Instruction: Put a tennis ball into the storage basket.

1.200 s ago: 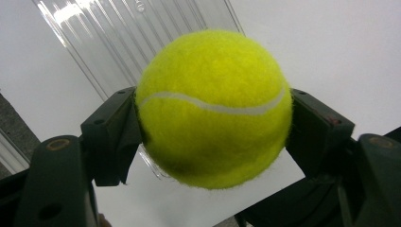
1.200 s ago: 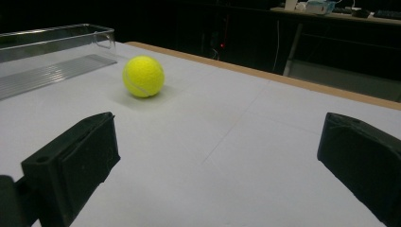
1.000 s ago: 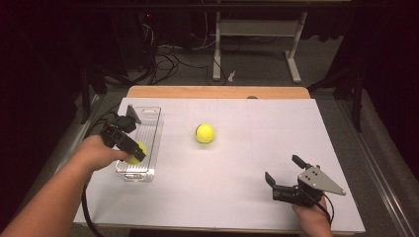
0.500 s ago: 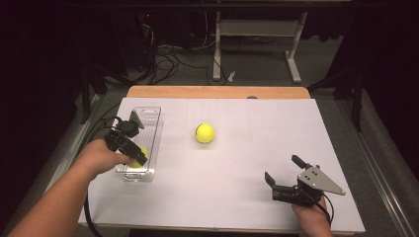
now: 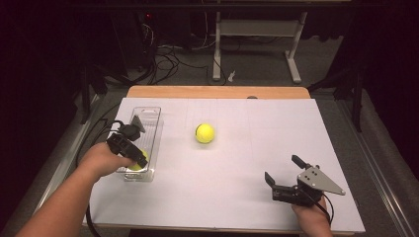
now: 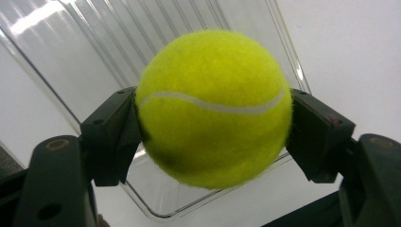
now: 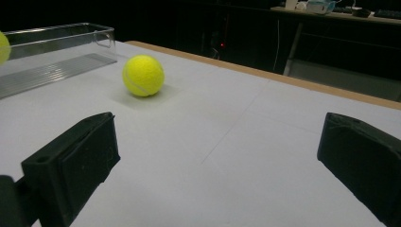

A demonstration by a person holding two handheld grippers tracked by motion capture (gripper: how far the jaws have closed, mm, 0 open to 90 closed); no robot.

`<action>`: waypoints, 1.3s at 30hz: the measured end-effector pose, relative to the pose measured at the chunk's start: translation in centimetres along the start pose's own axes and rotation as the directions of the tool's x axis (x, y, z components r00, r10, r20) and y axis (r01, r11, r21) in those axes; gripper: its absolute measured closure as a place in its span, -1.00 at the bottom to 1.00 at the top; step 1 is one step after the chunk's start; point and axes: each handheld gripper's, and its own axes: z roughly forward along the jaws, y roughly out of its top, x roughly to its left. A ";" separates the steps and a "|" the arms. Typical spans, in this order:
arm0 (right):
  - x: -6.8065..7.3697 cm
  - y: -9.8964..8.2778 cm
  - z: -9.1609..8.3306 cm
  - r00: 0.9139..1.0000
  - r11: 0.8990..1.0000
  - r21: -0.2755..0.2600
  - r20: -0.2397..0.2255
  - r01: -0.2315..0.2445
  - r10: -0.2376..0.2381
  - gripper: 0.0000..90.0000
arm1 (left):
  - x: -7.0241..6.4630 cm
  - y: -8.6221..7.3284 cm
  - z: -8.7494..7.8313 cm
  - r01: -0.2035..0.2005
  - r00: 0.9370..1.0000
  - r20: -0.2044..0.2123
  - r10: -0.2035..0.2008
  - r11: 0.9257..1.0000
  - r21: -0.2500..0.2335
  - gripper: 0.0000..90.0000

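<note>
One ball (image 5: 137,164) in the tray (image 5: 149,129) at left, another ball (image 5: 204,133) on the table (image 5: 247,187) right of it.

1. A white sheet (image 5: 247,197) covered the table, whose wooden edge (image 5: 217,92) showed along the far side.
2. Beyond it, a grey floor (image 5: 257,69) carried loose black cables (image 5: 168,57).
3. A white-legged desk frame (image 5: 257,34) stood at the back.
4. The surrounding room lay dark.

Loads of open desk (image 5: 247,187) between both grippers; just the loose tennis ball (image 5: 204,133) mid-desk and the clear tray's (image 5: 153,129) walls block the left side.
</note>
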 end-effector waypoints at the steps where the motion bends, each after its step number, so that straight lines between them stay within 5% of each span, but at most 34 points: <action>1: 0.0 0.0 0.0 1.000 1.000 0.001 0.001 -0.001 0.001 -0.99 | 0.0 0.0 0.0 0.002 1.000 -0.005 -0.002 1.000 0.002 -0.41; 19: 0.1 0.0 0.0 1.000 1.000 0.002 -0.001 0.002 -0.002 -0.99 | 0.1 -0.6 -0.9 0.002 1.000 0.006 -0.002 0.999 -0.033 -0.41; 25: 0.2 0.0 0.0 1.000 1.000 0.003 0.000 0.003 -0.003 -0.99 | -0.5 -0.7 -2.7 -0.023 1.000 0.014 0.024 0.995 -0.101 -0.98; 39: 0.1 0.1 0.0 1.000 1.000 -0.001 0.000 0.000 0.000 -0.99 | -1.5 -0.4 -2.8 -0.022 1.000 0.010 0.023 0.996 -0.092 -0.98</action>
